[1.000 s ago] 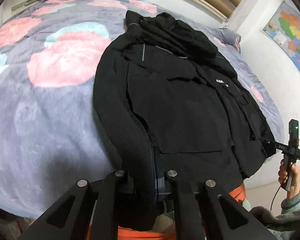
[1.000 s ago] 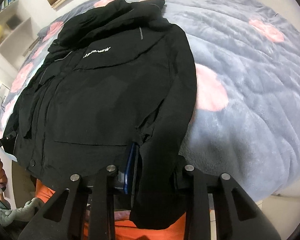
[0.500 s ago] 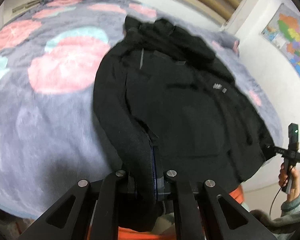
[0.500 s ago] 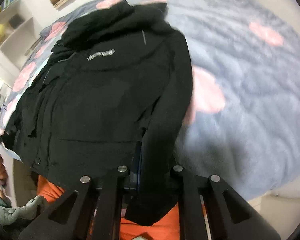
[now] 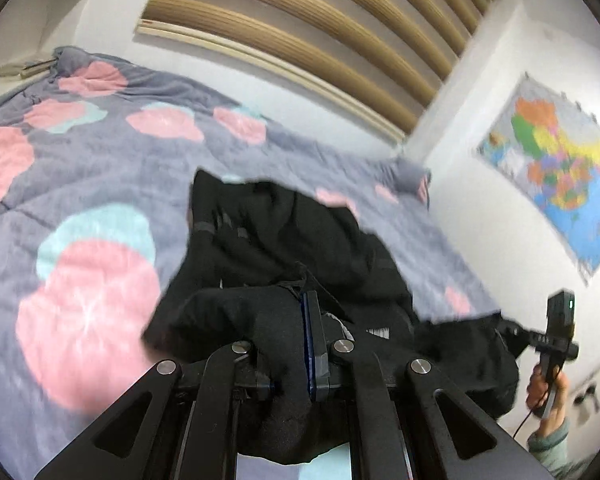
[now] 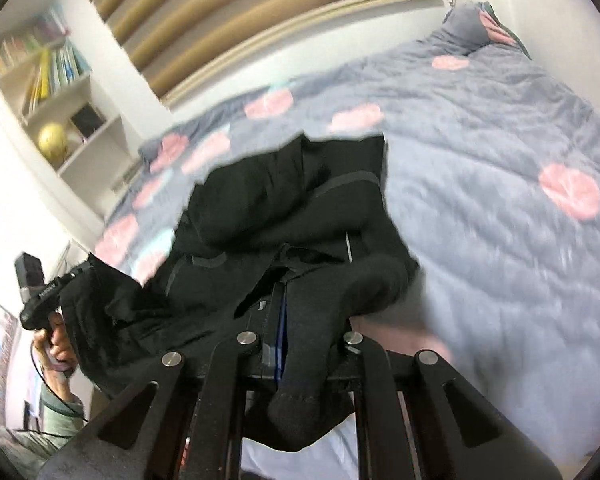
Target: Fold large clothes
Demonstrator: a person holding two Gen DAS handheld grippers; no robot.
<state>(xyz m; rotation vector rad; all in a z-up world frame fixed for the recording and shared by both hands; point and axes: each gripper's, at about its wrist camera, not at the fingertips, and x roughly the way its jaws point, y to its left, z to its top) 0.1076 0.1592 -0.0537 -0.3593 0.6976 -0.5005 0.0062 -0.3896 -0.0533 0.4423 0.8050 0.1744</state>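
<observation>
Black fabric fills the lower middle of both wrist views. It belongs to a black jacket [image 5: 284,256] that we hold by its lower edge, one corner in each tool. Our left gripper [image 5: 300,344] is clenched on a thick fold of the jacket, and the cloth bulges out on the left side of its blue pad [image 5: 309,340]. Our right gripper [image 6: 288,340] is also clenched on the jacket: a rolled piece of cloth passes between its fingers and hangs down below them.

In the left wrist view we see the right gripper also from outside [image 5: 556,340], at the right edge, with our right hand [image 5: 546,390] around its handle and a corner of the jacket pulled up to it. In the right wrist view the left gripper [image 6: 40,292] appears in the same way at the left edge, held by our left hand [image 6: 56,340].

The lower part of the jacket is lifted off the bed, while its upper part with the hood lies bunched on the grey blanket [image 5: 100,184], which has pink and light blue round patches. Both pictures are blurred.

Behind the bed there is a wall with brown horizontal slats [image 5: 320,40]. A coloured map [image 5: 556,168] hangs on the white wall on one side, and a white bookshelf [image 6: 48,80] with books and a yellow ball stands on the other side.
</observation>
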